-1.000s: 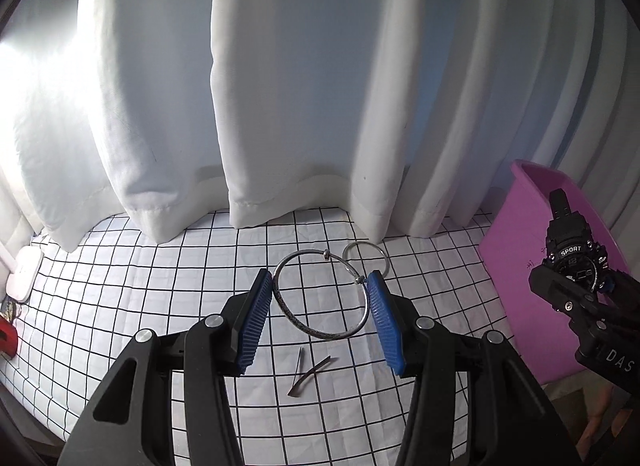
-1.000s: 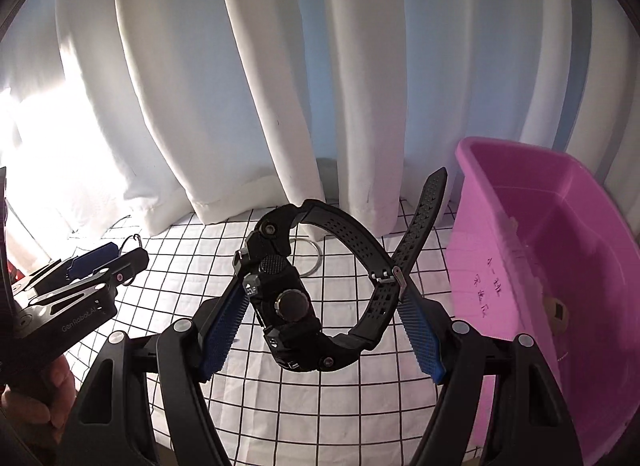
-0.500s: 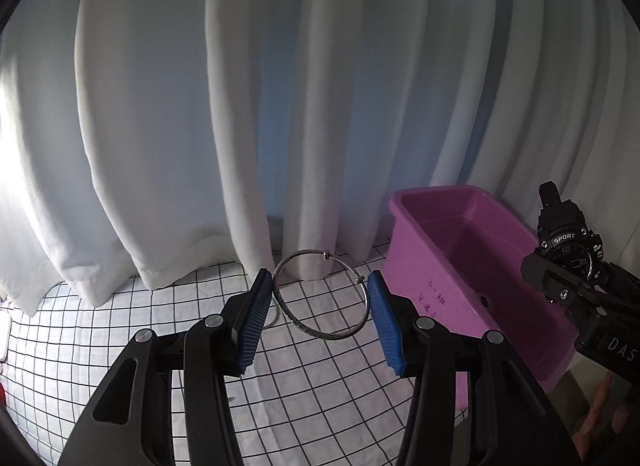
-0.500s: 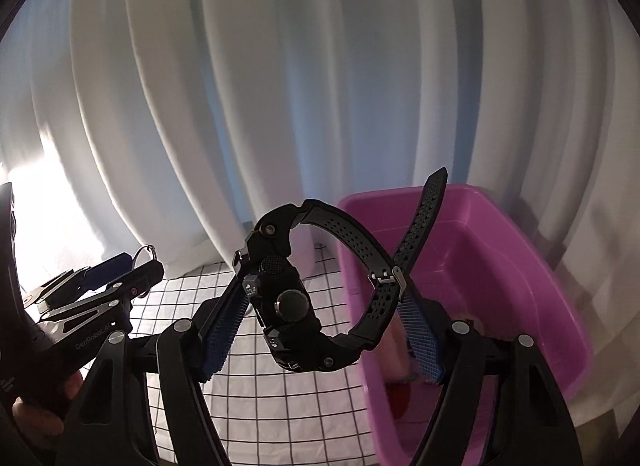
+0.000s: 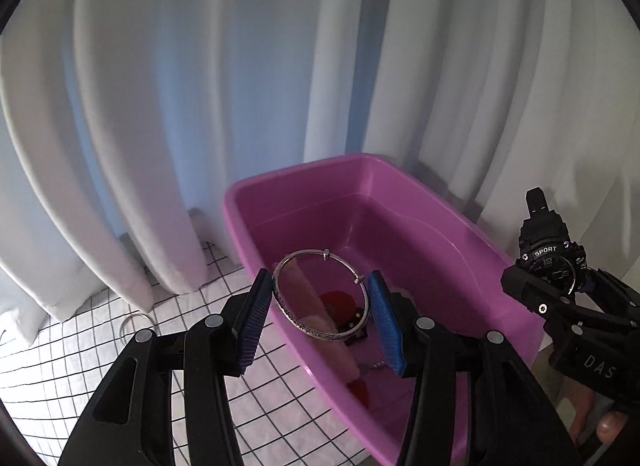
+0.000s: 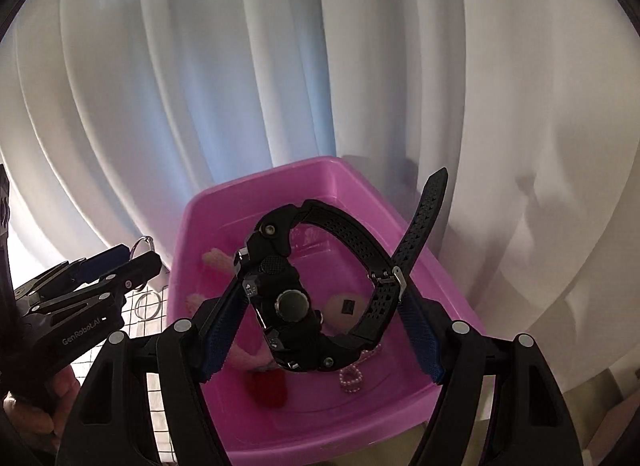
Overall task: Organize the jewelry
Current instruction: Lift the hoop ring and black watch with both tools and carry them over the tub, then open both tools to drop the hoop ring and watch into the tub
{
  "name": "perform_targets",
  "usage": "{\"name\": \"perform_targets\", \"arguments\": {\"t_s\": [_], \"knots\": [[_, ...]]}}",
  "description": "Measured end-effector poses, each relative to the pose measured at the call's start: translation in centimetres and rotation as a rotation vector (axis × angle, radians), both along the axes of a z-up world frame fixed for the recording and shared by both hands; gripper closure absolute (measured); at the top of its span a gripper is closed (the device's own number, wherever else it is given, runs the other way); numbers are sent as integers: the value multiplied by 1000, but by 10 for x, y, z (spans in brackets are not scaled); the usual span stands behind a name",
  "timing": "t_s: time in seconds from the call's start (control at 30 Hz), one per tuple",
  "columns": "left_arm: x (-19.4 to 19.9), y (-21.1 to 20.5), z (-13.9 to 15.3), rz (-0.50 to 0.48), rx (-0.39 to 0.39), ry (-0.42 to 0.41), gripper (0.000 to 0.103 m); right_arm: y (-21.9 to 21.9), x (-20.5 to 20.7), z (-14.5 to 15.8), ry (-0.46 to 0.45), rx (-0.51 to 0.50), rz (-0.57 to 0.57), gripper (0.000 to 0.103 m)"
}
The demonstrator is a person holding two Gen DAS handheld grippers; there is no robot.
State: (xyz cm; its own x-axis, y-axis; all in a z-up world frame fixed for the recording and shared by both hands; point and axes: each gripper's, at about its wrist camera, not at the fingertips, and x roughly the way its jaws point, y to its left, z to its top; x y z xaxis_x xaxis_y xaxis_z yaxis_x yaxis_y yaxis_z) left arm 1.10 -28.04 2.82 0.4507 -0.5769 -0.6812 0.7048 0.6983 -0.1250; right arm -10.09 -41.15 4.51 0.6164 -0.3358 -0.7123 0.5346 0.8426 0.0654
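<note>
left gripper (image 5: 322, 300) clamps silver bangle (image 5: 320, 294) by its rim, over pink bin (image 5: 500, 266) for drop | right gripper (image 6: 320, 306) pinches black watch (image 6: 304, 298) across case and strap, above bin interior

looks like a home room, likely a bedroom or living space by a window: long white pleated curtains (image 5: 168, 113) fill the whole background with daylight glowing through them. a table (image 5: 92, 350) under a white cloth with a black grid carries a pink plastic tub (image 5: 448, 201) with small personal trinkets in it, household stuff rather than lab or shop gear.
</note>
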Motion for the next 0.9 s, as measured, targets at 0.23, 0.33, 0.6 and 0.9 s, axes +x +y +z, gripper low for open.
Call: {"name": "perform_targets", "arguments": {"t_s": [0.23,0.33,0.6,0.9], "knots": [[-5,-42,-24,-24,59,10,55,-14,7,-27,40,40,31,32],[-1,-48,-31,-10,71,20,55,-20,11,-35,52,50,43,32],[7,-53,-45,20,98,48,55,-34,26,-54,103,72,71,32],[13,-59,-56,38,135,60,54,-44,36,-71,144,116,59,32]]}}
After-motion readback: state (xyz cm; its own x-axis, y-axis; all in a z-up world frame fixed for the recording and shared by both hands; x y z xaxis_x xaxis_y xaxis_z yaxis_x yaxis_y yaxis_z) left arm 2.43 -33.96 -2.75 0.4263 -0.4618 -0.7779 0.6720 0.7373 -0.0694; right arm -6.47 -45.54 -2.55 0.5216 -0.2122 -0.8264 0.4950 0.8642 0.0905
